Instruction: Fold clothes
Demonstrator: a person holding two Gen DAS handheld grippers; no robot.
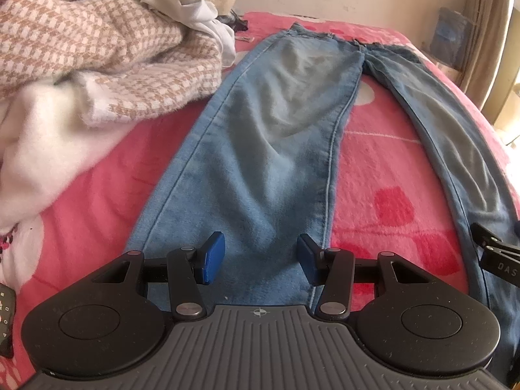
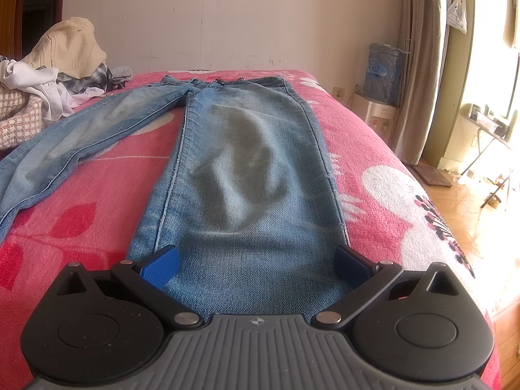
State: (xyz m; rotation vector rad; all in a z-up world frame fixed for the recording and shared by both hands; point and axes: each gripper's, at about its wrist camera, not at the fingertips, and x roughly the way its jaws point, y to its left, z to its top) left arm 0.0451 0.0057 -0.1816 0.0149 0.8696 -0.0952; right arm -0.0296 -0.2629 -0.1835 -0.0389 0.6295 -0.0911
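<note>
A pair of light blue jeans (image 1: pixel 276 123) lies flat on the pink blanket (image 1: pixel 383 169), waistband at the far end and legs spread in a V. My left gripper (image 1: pixel 260 256) hovers over the hem end of the left leg, open, its blue pads apart and gripping nothing. In the right wrist view the other leg (image 2: pixel 247 175) runs straight away from my right gripper (image 2: pixel 256 266), which stands wide open over the hem, one pad near each side seam. A black piece of the right gripper's body (image 1: pixel 494 253) shows at the right edge of the left wrist view.
A heap of clothes, with a pink-and-white houndstooth garment (image 1: pixel 97 48) on top, fills the bed's left side beside the jeans. A dark remote (image 1: pixel 5 318) lies at the near left. Right of the bed are the wooden floor (image 2: pixel 471 214), a water dispenser (image 2: pixel 380 97) and a curtain (image 2: pixel 419 65).
</note>
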